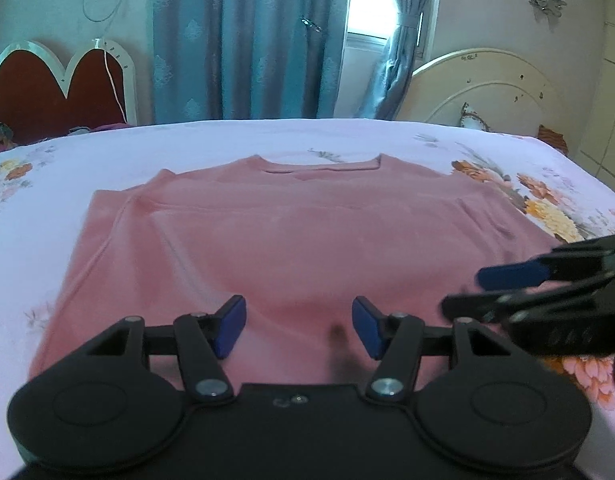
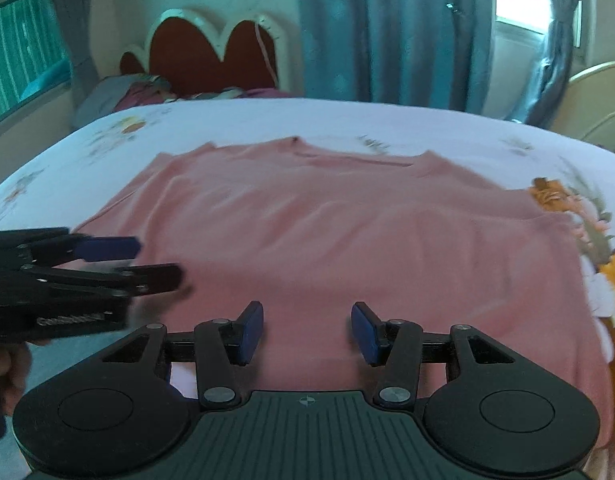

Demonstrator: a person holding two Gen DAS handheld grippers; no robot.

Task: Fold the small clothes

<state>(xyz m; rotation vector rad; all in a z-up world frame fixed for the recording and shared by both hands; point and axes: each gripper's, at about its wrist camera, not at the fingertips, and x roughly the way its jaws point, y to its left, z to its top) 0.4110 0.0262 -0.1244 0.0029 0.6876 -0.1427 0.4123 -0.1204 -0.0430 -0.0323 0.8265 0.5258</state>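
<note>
A pink short-sleeved shirt (image 1: 291, 236) lies flat on the bed, neckline at the far side and hem toward me. It also shows in the right wrist view (image 2: 347, 240). My left gripper (image 1: 298, 326) is open and empty, hovering over the hem at its middle. My right gripper (image 2: 307, 330) is open and empty over the hem too. Each gripper shows in the other's view: the right one (image 1: 467, 292) at the right edge, the left one (image 2: 155, 260) at the left edge, both with jaws apart.
The bed has a white sheet with flower prints (image 1: 547, 208). A cream headboard (image 1: 487, 88) stands at the far right. A red heart-shaped headboard (image 2: 211, 56) and blue curtains (image 1: 247, 40) are behind the bed. Piled clothes (image 2: 143, 88) lie at the far left.
</note>
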